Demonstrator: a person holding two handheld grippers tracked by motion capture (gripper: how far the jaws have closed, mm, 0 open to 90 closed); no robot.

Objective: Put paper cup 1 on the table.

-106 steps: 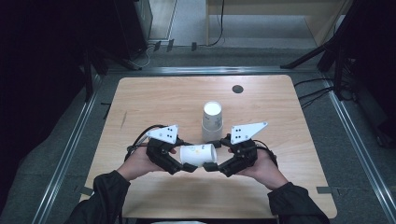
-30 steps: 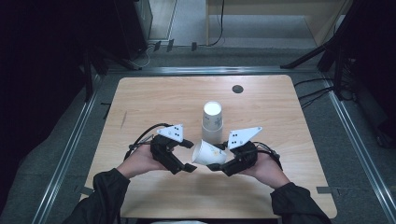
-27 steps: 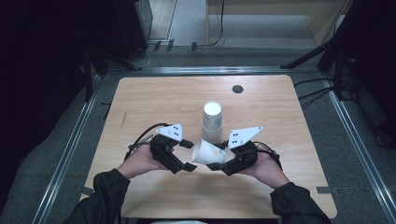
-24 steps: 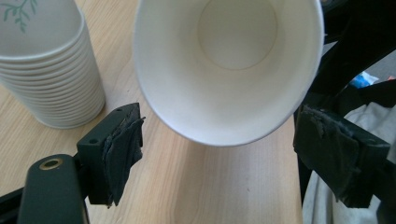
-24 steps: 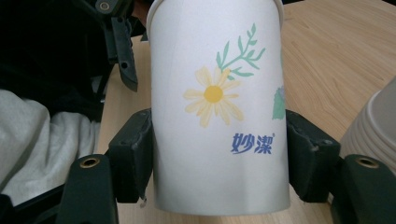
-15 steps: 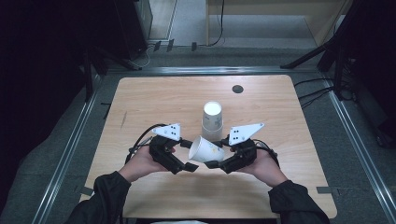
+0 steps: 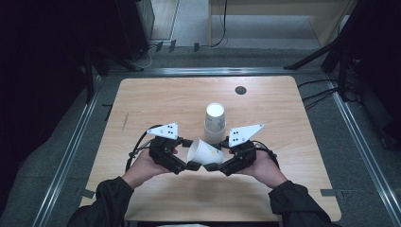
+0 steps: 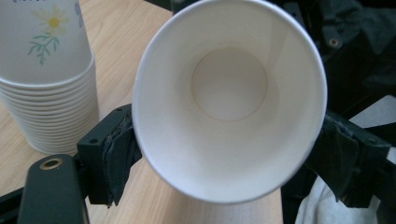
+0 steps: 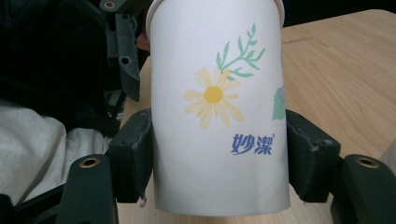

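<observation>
A white paper cup [image 7: 204, 151] printed with a daisy hangs tilted between my two grippers, just above the wooden table [image 7: 156, 99]. My right gripper [image 7: 213, 166] is shut on it, and in the right gripper view [image 9: 219, 158] the pads press both sides of the cup [image 9: 219, 107] near its base. The cup's open mouth [image 8: 229, 102] faces my left gripper [image 7: 191, 165]. In the left gripper view, that gripper [image 8: 229, 154] stands wide with its pads against the outer wall just behind the rim.
A stack of several matching cups [image 7: 215, 123] stands upside down just beyond the held cup, and the left gripper view shows the stack [image 8: 46, 93] close by. A small dark disc [image 7: 240, 90] sits near the table's far edge. Metal rails run along both sides.
Since the earliest frame the cup has tipped from lying level between the grippers to a tilt, mouth toward the left gripper. Over the last second both hands have kept still.
</observation>
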